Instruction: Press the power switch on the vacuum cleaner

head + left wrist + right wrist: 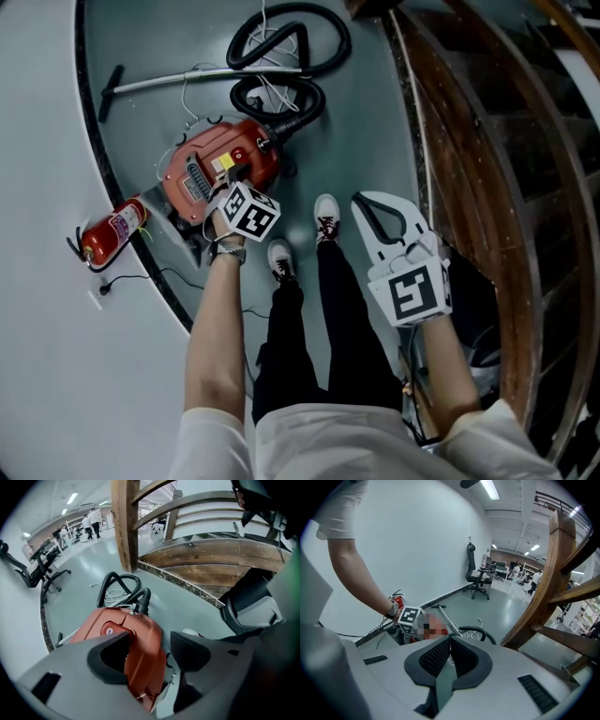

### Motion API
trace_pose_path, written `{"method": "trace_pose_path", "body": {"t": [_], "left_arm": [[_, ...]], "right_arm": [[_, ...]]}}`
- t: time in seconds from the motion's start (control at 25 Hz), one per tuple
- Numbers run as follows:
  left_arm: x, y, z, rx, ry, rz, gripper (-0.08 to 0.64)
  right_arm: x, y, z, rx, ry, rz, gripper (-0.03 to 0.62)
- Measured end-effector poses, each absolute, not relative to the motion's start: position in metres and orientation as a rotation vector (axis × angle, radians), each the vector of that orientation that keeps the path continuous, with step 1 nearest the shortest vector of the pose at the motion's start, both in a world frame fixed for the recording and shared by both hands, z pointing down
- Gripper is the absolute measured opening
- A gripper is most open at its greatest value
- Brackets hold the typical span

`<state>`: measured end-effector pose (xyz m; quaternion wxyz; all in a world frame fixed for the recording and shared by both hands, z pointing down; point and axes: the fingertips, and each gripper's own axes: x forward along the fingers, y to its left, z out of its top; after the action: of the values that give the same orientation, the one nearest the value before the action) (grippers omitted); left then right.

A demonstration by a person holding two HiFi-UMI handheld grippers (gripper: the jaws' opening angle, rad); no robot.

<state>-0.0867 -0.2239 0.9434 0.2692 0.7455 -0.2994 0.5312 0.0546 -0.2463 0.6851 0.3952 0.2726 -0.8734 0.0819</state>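
Note:
The red vacuum cleaner point(220, 161) lies on the grey floor in front of my feet. My left gripper point(228, 180) is lowered right over its top, its marker cube just behind. In the left gripper view the gripper point(150, 654) is open, and the red body point(140, 653) fills the gap between the jaws. The oval power switch point(108, 631) shows just past the left pad point(110, 657); whether they touch I cannot tell. My right gripper point(371, 204) is held up to the right, away from the vacuum. Its pads point(440, 654) are pressed together on nothing.
The black hose point(281, 58) coils beyond the vacuum, with a metal wand point(192, 80) to the left. A red fire extinguisher point(112, 231) lies by the wall. A wooden stair railing point(469, 150) runs along the right. Office chairs point(40, 566) stand farther off.

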Motion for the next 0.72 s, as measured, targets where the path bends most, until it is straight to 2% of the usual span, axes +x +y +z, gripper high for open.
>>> {"method": "trace_pose_path", "body": {"t": [0.04, 0.48, 0.72], "left_arm": [[-0.088, -0.225, 0.944, 2.002, -0.821, 1.43, 0.269], [-0.089, -0.225, 0.94, 1.976, -0.831, 1.398, 0.267], [-0.093, -0.232, 0.925, 1.991, -0.855, 1.378, 0.238]], "right_arm": [[0.055, -0.247, 0.684, 0.69, -2.214, 0.206, 0.031], [0.061, -0.25, 0.672, 0.705, -2.21, 0.185, 0.031], [0.061, -0.251, 0.661, 0.72, -2.215, 0.167, 0.031]]}}
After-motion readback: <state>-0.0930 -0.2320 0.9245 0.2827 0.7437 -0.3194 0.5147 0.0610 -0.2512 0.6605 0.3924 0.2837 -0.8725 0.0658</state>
